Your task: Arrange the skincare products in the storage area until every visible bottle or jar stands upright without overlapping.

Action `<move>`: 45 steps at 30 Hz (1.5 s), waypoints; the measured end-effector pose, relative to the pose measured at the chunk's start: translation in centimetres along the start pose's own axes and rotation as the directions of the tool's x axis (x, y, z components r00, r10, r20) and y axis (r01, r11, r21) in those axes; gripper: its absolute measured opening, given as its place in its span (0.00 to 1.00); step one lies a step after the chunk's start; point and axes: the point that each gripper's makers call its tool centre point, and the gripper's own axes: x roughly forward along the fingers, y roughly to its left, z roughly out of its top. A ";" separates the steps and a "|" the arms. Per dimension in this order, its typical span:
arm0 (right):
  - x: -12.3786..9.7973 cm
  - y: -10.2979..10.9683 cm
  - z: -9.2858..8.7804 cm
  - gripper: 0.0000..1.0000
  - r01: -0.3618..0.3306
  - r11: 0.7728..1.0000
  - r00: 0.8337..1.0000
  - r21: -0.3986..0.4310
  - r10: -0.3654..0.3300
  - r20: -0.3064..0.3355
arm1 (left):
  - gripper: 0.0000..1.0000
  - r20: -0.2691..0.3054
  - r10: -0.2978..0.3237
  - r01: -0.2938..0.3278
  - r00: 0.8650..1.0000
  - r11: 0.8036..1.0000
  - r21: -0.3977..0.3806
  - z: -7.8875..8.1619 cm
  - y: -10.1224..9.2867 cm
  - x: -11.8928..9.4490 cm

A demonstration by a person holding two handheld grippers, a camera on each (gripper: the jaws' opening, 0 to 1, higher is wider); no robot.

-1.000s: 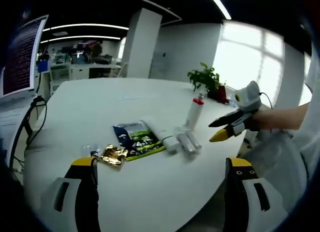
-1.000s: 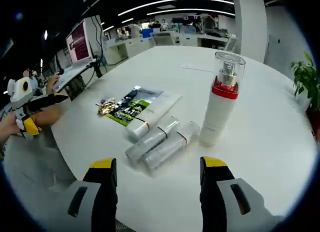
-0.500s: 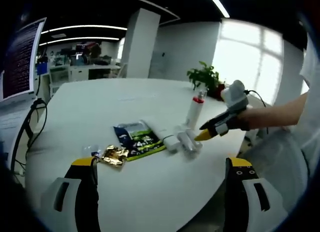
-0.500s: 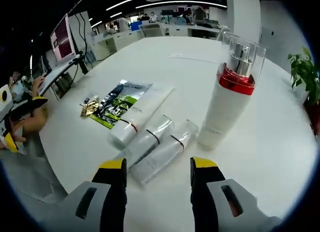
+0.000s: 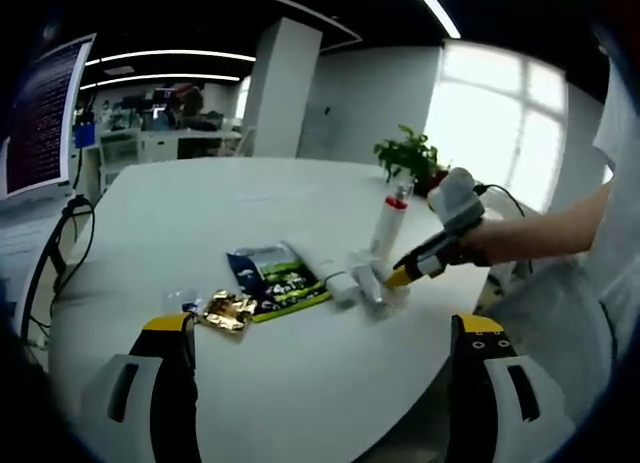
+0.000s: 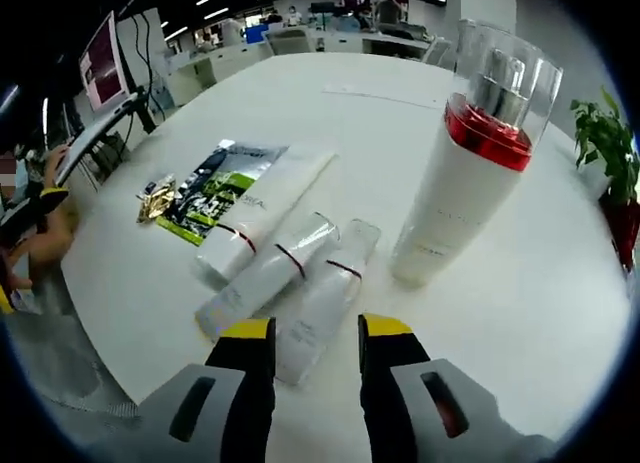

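**Right gripper straddles a lying tube at the bench edge**

On the white bench (image 6: 520,313), one pump bottle (image 6: 470,173) with a red collar and clear cap stands upright. Beside it lie three white tubes side by side: a wide tube (image 6: 262,215), a middle tube (image 6: 265,276) and a near tube (image 6: 325,303). The right gripper (image 6: 312,333) has its yellow-tipped fingers apart on either side of the near tube's lower end (whether they touch it is hard to judge). Left of the tubes lie a green sachet (image 6: 212,190) and a gold wrapper (image 6: 155,198).

The left gripper (image 5: 325,328) hangs over the near bench edge, fingers wide apart and holding nothing.
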 end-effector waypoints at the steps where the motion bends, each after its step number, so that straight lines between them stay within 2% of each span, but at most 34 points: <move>1: -0.1 -0.1 -0.1 0.30 0.003 1.000 1.000 -0.002 -0.003 -0.005 | 0.98 0.000 -0.001 0.001 1.000 1.000 0.000 0.0 0.0 0.0; 5: 0.2 -0.2 -0.1 0.31 0.005 1.000 1.000 -0.009 -0.006 -0.010 | 0.98 0.000 -0.002 0.002 1.000 1.000 -0.003 0.0 0.0 0.0; 11: 1.8 -0.7 0.4 0.30 0.023 0.999 1.000 -0.036 -0.023 -0.020 | 0.98 -0.002 -0.005 0.005 1.000 1.000 -0.002 0.0 -0.1 0.0; 16: 1.7 -0.9 0.8 0.25 0.041 0.997 0.999 -0.059 -0.041 -0.010 | 0.98 -0.008 -0.007 0.007 1.000 1.000 0.001 -0.1 -0.1 0.0; 19: 1.2 -1.5 0.5 0.20 0.053 0.997 0.999 -0.053 -0.053 -0.006 | 0.98 -0.010 -0.008 0.008 1.000 1.000 0.003 -0.2 -0.2 0.0; 27: 1.1 -1.6 0.3 0.18 0.026 0.998 1.000 -0.063 -0.025 0.017 | 0.98 -0.015 -0.018 0.018 1.000 1.000 0.008 -0.1 -0.4 0.2; 31: 1.0 -1.7 0.1 0.18 0.007 1.000 1.000 -0.005 -0.007 0.028 | 0.98 -0.008 -0.025 0.026 1.000 1.000 0.005 0.3 -0.8 0.3; 34: 0.4 -1.9 0.6 0.18 -0.002 0.999 0.997 0.032 0.000 0.076 | 0.97 0.002 -0.035 0.035 0.999 0.999 -0.001 0.6 -1.4 0.4; 39: -2.0 -1.1 2.1 0.17 -0.032 0.999 0.987 0.030 0.027 0.159 | 0.97 0.017 -0.056 0.056 0.998 0.998 -0.033 1.0 -2.3 0.7; 43: -4.2 0.2 3.3 0.18 -0.046 0.999 0.974 -0.001 0.045 0.221 | 0.95 0.032 -0.065 0.067 0.997 0.996 -0.067 1.5 -3.2 1.2; 45: -5.0 0.6 4.1 0.18 -0.052 0.998 0.962 -0.037 0.060 0.265 | 0.95 0.034 -0.067 0.069 0.997 0.995 -0.071 1.7 -3.6 1.4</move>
